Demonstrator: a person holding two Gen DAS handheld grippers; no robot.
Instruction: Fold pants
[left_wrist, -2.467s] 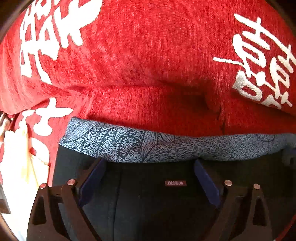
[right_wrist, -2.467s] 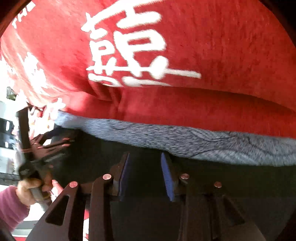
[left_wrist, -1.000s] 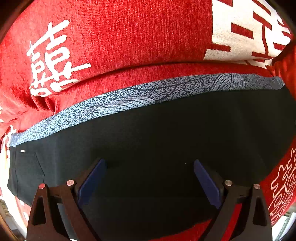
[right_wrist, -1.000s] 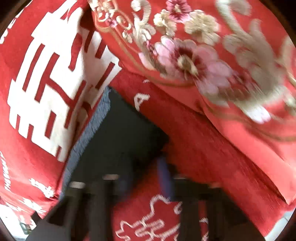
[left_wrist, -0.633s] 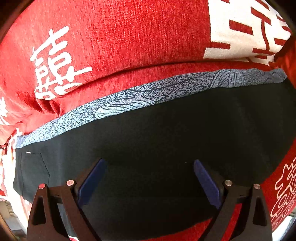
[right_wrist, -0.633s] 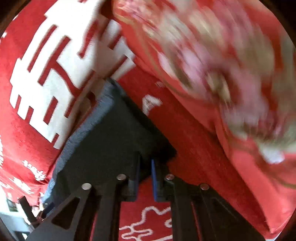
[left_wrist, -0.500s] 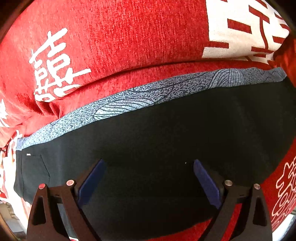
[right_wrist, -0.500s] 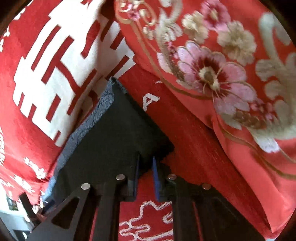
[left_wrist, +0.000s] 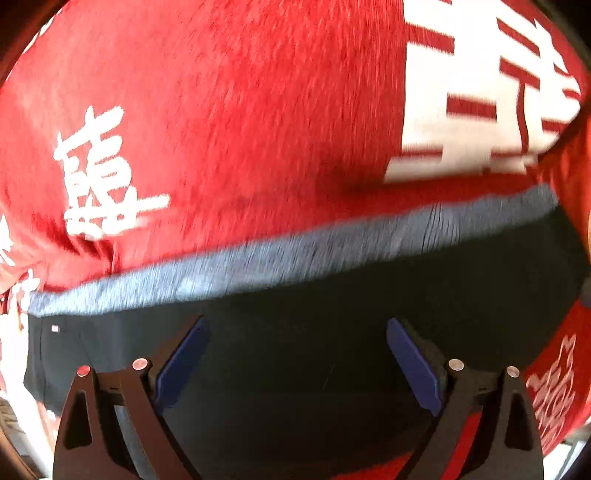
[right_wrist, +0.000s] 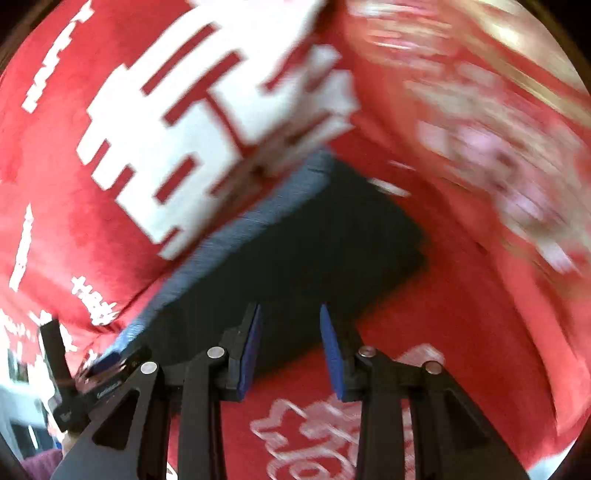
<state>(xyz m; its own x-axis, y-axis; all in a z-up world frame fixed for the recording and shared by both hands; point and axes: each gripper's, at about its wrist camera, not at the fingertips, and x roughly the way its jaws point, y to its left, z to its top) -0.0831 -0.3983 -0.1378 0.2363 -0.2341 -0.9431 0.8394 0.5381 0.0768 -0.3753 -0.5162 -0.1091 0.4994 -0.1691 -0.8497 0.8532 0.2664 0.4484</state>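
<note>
The pants (left_wrist: 332, 332) are black with a blue-grey patterned waistband (left_wrist: 295, 251) and lie folded on a red blanket with white characters. In the left wrist view my left gripper (left_wrist: 295, 354) is wide open and empty over the black cloth, just short of the waistband. In the right wrist view the pants (right_wrist: 295, 251) show as a dark slab with the waistband (right_wrist: 229, 240) along its left edge. My right gripper (right_wrist: 290, 332) is open with a narrow gap, empty, at the near edge of the pants. Both views are blurred by motion.
The red blanket (left_wrist: 221, 110) with white characters covers the surface. A red flowered cushion or cover (right_wrist: 498, 147) rises at the right. The other hand-held gripper and the person's hand (right_wrist: 74, 398) show at the lower left of the right wrist view.
My right gripper has opened from shut and let go of the pants edge, pulling back a little. My left gripper stays wide open and has shifted slightly over the pants.
</note>
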